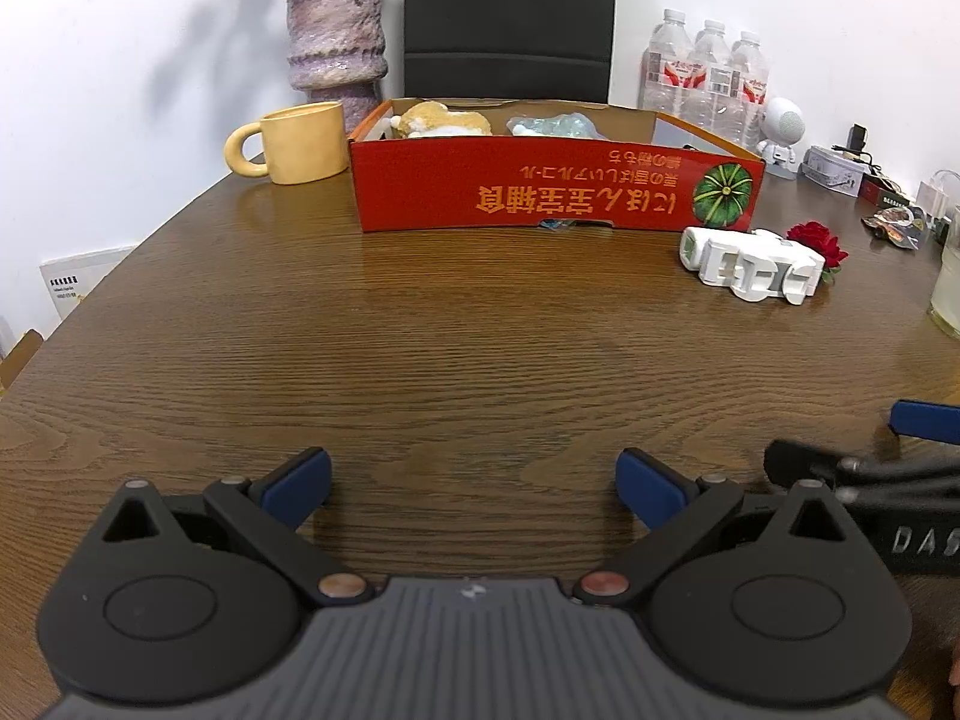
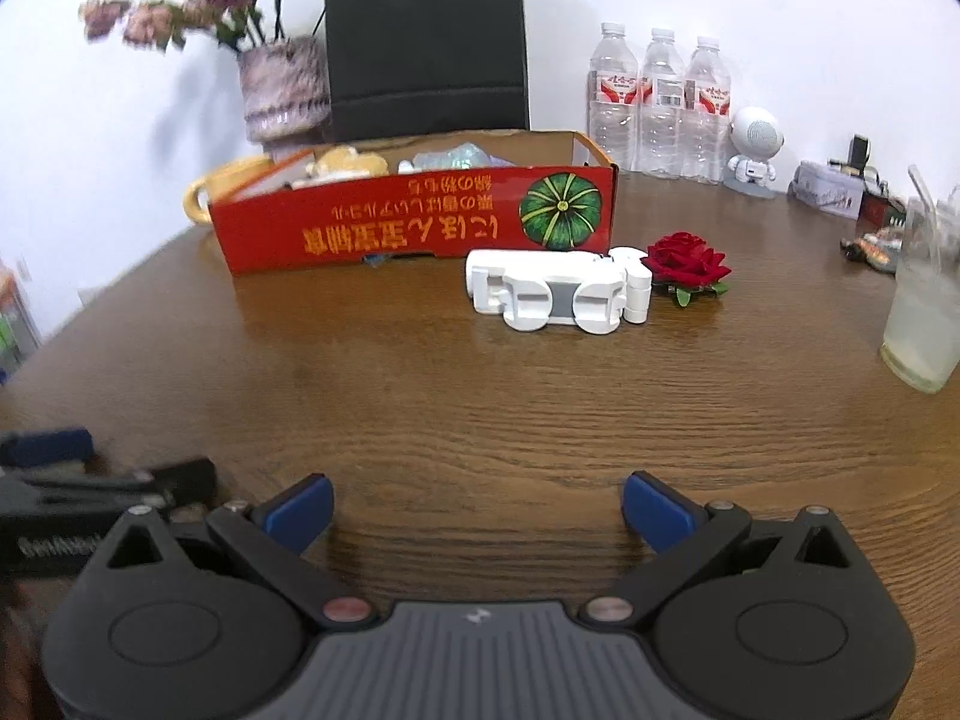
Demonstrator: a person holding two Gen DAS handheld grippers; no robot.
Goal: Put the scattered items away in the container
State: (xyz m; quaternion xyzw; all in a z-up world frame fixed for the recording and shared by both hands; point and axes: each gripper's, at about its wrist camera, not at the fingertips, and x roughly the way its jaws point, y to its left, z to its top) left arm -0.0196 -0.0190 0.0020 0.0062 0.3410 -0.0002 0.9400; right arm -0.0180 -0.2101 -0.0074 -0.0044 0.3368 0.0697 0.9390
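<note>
Dark wood-grain table [image 1: 456,348] fills the near ground in both wrist views. The left gripper [image 1: 474,480] hangs low over it with its blue-padded fingers [image 1: 300,483] spread wide and nothing between them; the right gripper [image 2: 477,507] sits just beside it, likewise spread wide and empty. Farther out, a white plastic toy [image 2: 555,291] lies flat on the table, with a red rose [image 2: 687,264] touching its right end. Just behind them stands the red cardboard box [image 1: 540,192], printed with a green pumpkin, already holding a tan plush toy [image 1: 441,119] and a pale blue-green item [image 1: 558,125]. A yellow mug [image 1: 294,141] stands beside the box's left end, a purple vase [image 1: 336,39] of dried flowers behind it. Water bottles [image 2: 660,102] line the wall at the back right, and a cloudy drink glass [image 2: 924,306] stands at the right edge.
</note>
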